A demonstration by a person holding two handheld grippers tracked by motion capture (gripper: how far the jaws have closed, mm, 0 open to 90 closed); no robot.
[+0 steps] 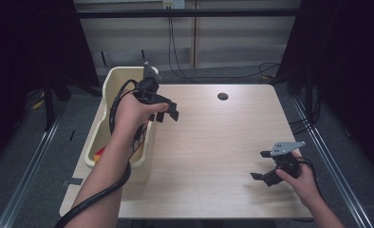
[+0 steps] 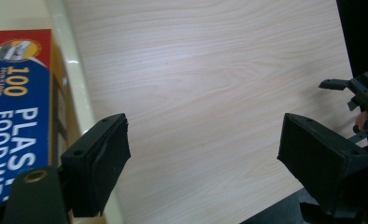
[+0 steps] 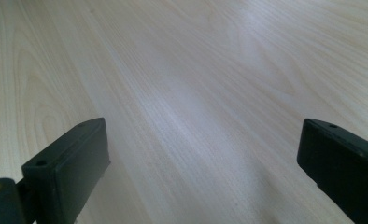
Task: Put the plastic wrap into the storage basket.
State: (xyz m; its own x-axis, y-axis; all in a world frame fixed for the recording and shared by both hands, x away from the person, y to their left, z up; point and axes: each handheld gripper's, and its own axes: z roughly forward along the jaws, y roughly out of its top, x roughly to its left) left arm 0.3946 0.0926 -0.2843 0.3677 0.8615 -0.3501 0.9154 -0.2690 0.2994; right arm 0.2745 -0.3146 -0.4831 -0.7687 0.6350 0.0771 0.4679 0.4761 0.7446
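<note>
Start with your right gripper [image 1: 263, 165], nearest you: its jaws stand wide apart with nothing between them, low over the bare table [image 1: 213, 142], and it is well apart from the work — leave it parked there so it stays out of the way. Your left gripper [image 1: 168, 111] is farther off, raised just beside the rim of the cream bin [image 1: 110, 78], and its jaws are spread wide too, gripping nothing. The thing to go for, by my reading, is the box of food wrap [image 2: 16, 107] lying in the bin; in the left gripper view it sits outside the left finger [image 2: 100, 163], beyond the bin's wall, not between the fingers. So swing the hand across the rim before you drop — bring both fingers over the box's long blue face, set them across its narrow width, and close only when each pad is past an edge. Watch the bin wall; a finger that catches it will tilt the bin. The box itself is long and flat, blue with a red end, large white lettering and a yellow "100", and it looks like light, stiff card.
</note>
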